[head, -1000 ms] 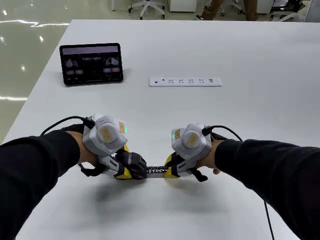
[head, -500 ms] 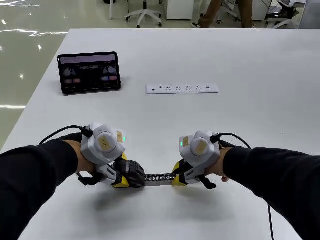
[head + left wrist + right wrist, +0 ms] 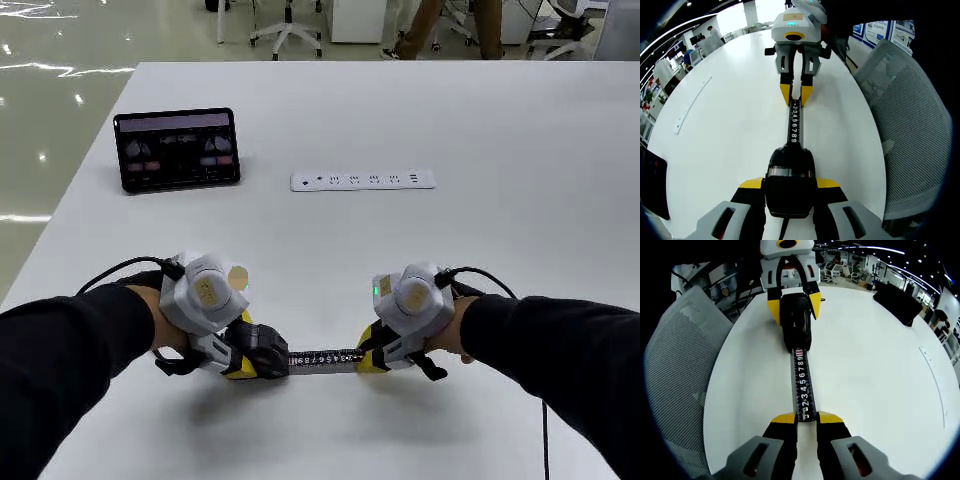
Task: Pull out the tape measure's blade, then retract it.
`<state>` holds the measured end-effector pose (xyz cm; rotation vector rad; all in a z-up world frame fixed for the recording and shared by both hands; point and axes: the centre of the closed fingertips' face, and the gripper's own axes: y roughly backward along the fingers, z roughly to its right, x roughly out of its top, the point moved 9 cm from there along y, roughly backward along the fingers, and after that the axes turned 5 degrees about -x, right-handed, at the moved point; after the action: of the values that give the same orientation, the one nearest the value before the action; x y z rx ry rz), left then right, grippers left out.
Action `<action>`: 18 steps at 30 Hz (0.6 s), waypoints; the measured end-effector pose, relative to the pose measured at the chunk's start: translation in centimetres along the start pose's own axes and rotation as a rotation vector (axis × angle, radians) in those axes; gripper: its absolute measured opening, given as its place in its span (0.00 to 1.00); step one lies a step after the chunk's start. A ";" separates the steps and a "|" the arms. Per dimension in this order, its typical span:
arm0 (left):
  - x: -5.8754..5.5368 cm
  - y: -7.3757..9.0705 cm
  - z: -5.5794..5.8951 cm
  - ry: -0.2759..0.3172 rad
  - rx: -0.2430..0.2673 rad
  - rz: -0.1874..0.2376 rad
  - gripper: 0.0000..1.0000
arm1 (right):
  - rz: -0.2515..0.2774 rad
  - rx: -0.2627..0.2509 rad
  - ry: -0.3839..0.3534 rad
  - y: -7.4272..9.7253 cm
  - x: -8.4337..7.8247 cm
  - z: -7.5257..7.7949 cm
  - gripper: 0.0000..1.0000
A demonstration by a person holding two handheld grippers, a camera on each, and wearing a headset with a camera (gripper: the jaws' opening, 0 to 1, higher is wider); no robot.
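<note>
A black tape measure case (image 3: pixel 262 352) lies near the table's front edge, and my left gripper (image 3: pixel 246 364) is shut on it. In the left gripper view the case (image 3: pixel 790 172) sits between the yellow-tipped jaws. A short length of the numbered blade (image 3: pixel 322 357) runs right from the case to my right gripper (image 3: pixel 368 361), which is shut on the blade's end. In the right gripper view the blade (image 3: pixel 802 385) shows numbers up to about nine, with the jaws (image 3: pixel 806 418) pinching its tip. The case (image 3: pixel 796 320) lies straight ahead in the left gripper (image 3: pixel 792 302).
A dark tablet (image 3: pixel 177 148) stands at the back left of the white table (image 3: pixel 480 230). A white power strip (image 3: pixel 362 180) lies behind the grippers. A grey mesh chair (image 3: pixel 905 125) sits at the table's near side. Office chairs stand beyond the far edge.
The right gripper has moved to the right, away from the case, and more of the blade is out between the two grippers. The left gripper still holds the case.
</note>
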<state>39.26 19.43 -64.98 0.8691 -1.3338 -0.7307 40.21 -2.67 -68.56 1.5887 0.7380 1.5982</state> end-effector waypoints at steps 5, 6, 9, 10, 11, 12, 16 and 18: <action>0.0 0.0 0.0 0.003 0.002 0.001 0.33 | -0.006 -0.005 -0.004 0.4 -0.6 0.2 0.09; 0.0 0.0 0.0 0.003 0.003 0.001 0.33 | -0.007 -0.005 -0.003 0.5 -0.7 0.1 0.09; -0.1 0.0 0.0 0.005 0.004 0.003 0.33 | -0.011 -0.007 -0.004 0.7 -0.9 0.2 0.09; -0.1 0.0 0.0 0.005 0.004 0.003 0.33 | -0.012 -0.008 -0.005 0.8 -1.0 0.2 0.09; -0.1 0.0 0.0 0.006 0.005 0.003 0.33 | -0.014 -0.010 -0.009 0.9 -1.2 0.3 0.09; -0.1 0.0 0.0 0.008 0.005 0.003 0.33 | -0.016 -0.011 -0.010 1.0 -1.3 0.3 0.09; -0.2 0.0 0.0 0.015 0.008 0.007 0.33 | -0.025 -0.018 -0.017 1.5 -2.1 0.5 0.09; -0.2 -0.1 0.0 0.014 0.008 0.006 0.33 | -0.027 -0.021 -0.023 1.7 -2.4 0.5 0.09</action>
<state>39.25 19.55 -65.11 0.8753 -1.3272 -0.7138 40.42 -5.62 -68.49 1.5730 0.7251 1.5616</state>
